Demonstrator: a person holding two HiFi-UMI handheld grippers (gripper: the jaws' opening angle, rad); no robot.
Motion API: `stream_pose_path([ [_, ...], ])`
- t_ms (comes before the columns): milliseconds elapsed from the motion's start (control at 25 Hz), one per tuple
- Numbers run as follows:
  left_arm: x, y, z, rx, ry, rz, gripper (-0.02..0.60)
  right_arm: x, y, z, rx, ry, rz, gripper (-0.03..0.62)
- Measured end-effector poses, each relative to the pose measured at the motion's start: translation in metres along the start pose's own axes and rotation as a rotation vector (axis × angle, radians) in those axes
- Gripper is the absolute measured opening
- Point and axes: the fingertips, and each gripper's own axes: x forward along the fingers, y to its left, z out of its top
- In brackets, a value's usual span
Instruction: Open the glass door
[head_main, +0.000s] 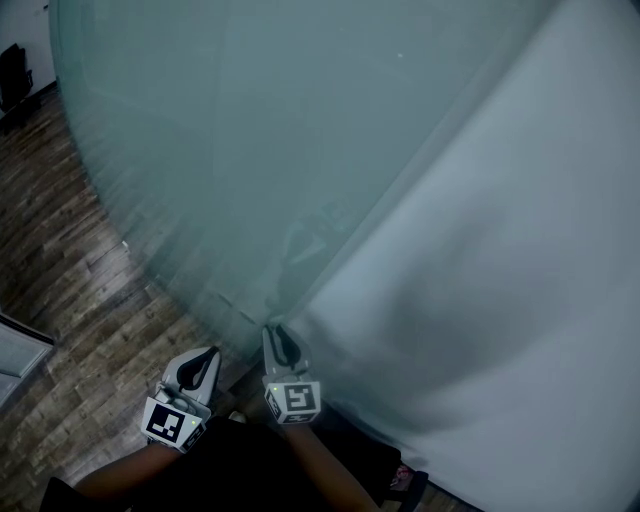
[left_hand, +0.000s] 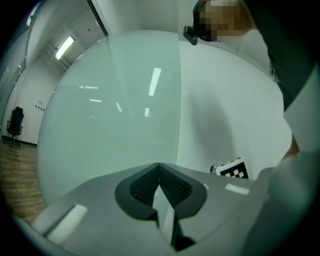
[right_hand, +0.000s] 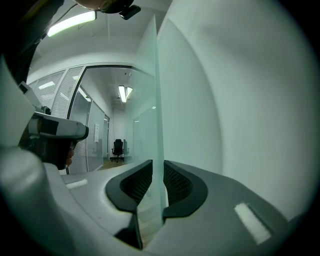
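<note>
Glass door (head_main: 250, 150): a frosted, greenish pane is seen upright directly ahead of both claws; its free vertical edge (right_hand: 158, 100) runs straight up out of the right claw.
Right claw (head_main: 279, 336): it is held level and partly closed on the glass door's edge, with one dark ribbed pad (right_hand: 134, 182) set at each face of the pane; nothing else is held between the jaws.
Left claw (head_main: 203, 362): the jaws are brought fully together (left_hand: 159, 170) with nothing held between them; the flat face of the pane is seen just ahead of the tips, and contact cannot be made out.
Claws to each other: the left claw is placed just beside the right one, on its left; the right claw's marker cube (left_hand: 233, 169) is seen to the right of the left claw.
Wall (head_main: 500, 250): a plain white surface is met to the right of the right claw, past the door's edge.
Floor (head_main: 70, 260): wood-patterned planks are seen below and to the left of the left claw.
Office chair (right_hand: 117, 148): it is seen far ahead of the right claw, down a lit corridor.
</note>
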Motion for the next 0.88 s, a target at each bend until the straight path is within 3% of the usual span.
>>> stream_pose_path([
  [240, 0.006, 0.006, 0.005, 0.006, -0.026, -0.014, 0.0, 0.002, -0.009, -0.004, 0.018, 0.007, -0.031, 0.075],
  [520, 0.007, 0.012, -0.005, -0.017, 0.031, -0.006, 0.0, 0.004, -0.016, -0.005, 0.041, 0.005, -0.063, 0.081],
  [680, 0.016, 0.008, 0.0, 0.025, 0.007, -0.039, 0.0, 0.005, -0.013, -0.006, 0.025, 0.01, -0.056, 0.081],
  [880, 0.019, 0.006, 0.0, -0.002, 0.008, -0.061, 0.0, 0.005, -0.012, -0.004, 0.011, 0.018, -0.059, 0.081],
])
